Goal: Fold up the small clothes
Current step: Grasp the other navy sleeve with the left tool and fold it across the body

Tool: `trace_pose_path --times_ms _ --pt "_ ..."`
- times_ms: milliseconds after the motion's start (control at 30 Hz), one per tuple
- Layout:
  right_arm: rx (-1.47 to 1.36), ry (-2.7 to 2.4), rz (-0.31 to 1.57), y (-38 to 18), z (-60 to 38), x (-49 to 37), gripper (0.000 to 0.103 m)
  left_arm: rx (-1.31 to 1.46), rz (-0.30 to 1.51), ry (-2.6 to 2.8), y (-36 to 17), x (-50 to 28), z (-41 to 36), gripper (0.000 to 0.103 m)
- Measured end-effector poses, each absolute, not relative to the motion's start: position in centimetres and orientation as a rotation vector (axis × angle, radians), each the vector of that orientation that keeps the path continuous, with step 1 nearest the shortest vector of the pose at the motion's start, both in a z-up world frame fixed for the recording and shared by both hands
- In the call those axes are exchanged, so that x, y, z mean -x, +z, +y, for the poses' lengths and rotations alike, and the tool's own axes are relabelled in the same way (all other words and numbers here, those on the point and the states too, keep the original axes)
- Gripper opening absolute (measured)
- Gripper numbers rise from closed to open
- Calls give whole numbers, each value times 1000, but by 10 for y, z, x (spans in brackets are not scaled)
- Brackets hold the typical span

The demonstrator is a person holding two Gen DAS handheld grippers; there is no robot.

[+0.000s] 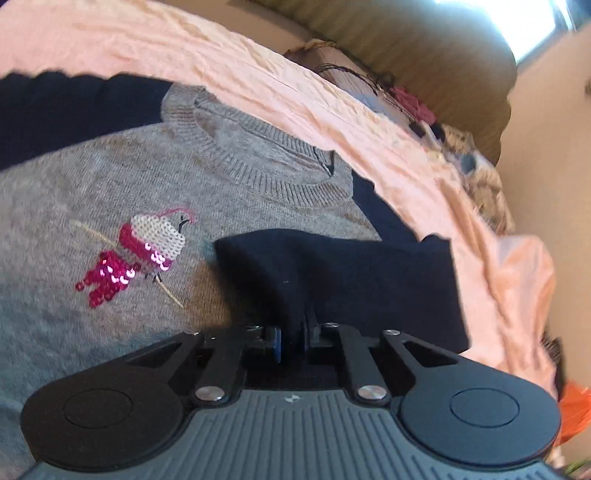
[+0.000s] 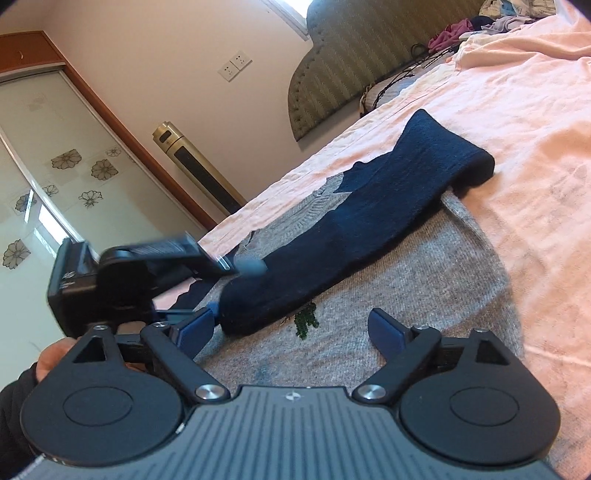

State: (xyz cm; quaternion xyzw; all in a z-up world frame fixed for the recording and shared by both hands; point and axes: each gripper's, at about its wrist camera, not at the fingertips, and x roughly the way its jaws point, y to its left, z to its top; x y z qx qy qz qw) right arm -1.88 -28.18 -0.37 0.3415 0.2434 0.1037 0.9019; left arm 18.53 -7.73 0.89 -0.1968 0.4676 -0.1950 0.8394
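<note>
Pink bedding (image 1: 424,177) covers the bed on which a grey sweater (image 1: 92,192) with navy sleeves is spread flat, front up. On the left gripper (image 1: 293,338), the jaws are seen drawn almost together, and a fold of the near navy sleeve (image 1: 332,273) is pinched between them and pulled over the grey chest, beside a sequinned motif (image 1: 140,254). On the right gripper (image 2: 291,328), the blue-padded jaws are spread wide with nothing gripped; only grey knit lies below them. Just ahead, the other navy sleeve (image 2: 369,214) is laid folded across the body. A padded headboard (image 2: 351,55) and a clothes pile (image 2: 476,26) are seen beyond.
</note>
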Motion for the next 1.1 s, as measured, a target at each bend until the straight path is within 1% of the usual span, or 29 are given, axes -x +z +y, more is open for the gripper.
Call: trace_pose_path --times_ms 100,167,267,367,500,533,900,1067,1100 --pt "-709 220 500 -4 -282 19 91 279 889 -432 30 -176 -85 7" --pt "-712 220 499 -4 -282 20 91 229 808 -445 52 -171 -80 7" --pt "-710 221 499 -4 -281 20 92 192 736 -409 72 -171 -63 7" --pt "-710 222 499 -4 -281 20 92 144 744 -334 65 -179 -45 7" --pt "-705 221 501 -3 -281 20 93 106 849 -290 29 -182 -25 7" --pt "-703 221 501 -3 -280 20 93 111 845 -283 24 -179 -20 7" --pt "-680 221 511 -1 -278 19 96 114 734 -239 51 -165 9 6" --pt "-677 226 511 0 -277 19 97 230 800 -324 45 -169 24 7" --pt "-676 227 512 0 -277 18 98 253 820 -335 43 -170 25 9"
